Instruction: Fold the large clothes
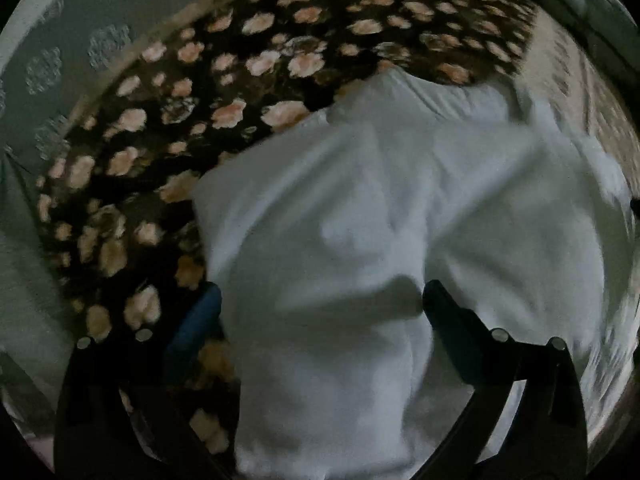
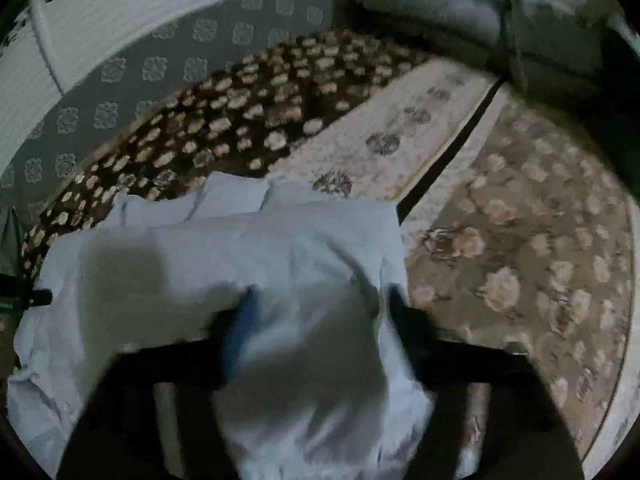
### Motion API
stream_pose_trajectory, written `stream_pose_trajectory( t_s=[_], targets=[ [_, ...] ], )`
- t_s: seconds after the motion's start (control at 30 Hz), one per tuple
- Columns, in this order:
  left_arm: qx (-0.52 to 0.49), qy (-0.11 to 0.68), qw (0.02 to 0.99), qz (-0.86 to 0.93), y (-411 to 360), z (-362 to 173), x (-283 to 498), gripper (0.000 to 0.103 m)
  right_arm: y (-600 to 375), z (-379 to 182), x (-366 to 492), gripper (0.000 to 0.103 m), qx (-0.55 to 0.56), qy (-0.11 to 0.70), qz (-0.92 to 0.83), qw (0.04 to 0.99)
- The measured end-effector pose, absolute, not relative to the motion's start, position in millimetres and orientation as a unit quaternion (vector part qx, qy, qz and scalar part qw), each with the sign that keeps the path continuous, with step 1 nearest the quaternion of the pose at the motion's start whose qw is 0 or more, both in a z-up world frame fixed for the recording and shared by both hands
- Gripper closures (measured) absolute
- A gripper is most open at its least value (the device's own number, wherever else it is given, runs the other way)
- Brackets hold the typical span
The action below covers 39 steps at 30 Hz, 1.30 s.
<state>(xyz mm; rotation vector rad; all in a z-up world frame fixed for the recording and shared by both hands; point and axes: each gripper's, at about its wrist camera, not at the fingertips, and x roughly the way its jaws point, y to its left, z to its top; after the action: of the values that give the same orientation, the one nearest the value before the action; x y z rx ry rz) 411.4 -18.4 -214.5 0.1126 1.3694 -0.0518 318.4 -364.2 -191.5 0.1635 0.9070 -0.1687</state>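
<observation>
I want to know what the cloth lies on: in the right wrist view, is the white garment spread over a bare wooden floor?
No: the white garment lies on flower-patterned carpets, with no bare wooden floor showing beneath it.

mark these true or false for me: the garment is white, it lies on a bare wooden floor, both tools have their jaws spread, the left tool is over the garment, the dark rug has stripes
1. The garment is white or very pale. True.
2. It lies on a bare wooden floor. False: it lies on patterned rugs, a dark floral rug and a lighter floral rug.
3. Both tools have their jaws spread. True: the left tool and right tool both show a wide gap with cloth in between.
4. The left tool is over the garment. True.
5. The dark rug has stripes. False: it has pale flower blotches.
</observation>
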Motion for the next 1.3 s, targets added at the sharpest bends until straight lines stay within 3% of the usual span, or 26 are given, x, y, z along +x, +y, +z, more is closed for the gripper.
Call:
stream_pose_trajectory(
  t_s=[0.17,0.33,0.67,1.3],
  targets=[
    [0.089,0.626,0.773,-0.052,-28,-219,366,0.003,-355,-222,286,0.020,0.085,0.455,-0.071,0.884],
    [0.056,0.647,0.759,-0.032,-15,-223,363,0.003,-390,-226,260,0.017,0.185,0.449,-0.103,0.868],
    [0.064,0.614,0.786,-0.018,13,-197,274,0.003,-421,-232,169,0.017,0.150,0.476,-0.186,0.847],
    [0.021,0.596,0.803,-0.014,44,-181,179,0.004,-399,-240,98,0.017,0.142,0.479,-0.197,0.843]
  ],
)
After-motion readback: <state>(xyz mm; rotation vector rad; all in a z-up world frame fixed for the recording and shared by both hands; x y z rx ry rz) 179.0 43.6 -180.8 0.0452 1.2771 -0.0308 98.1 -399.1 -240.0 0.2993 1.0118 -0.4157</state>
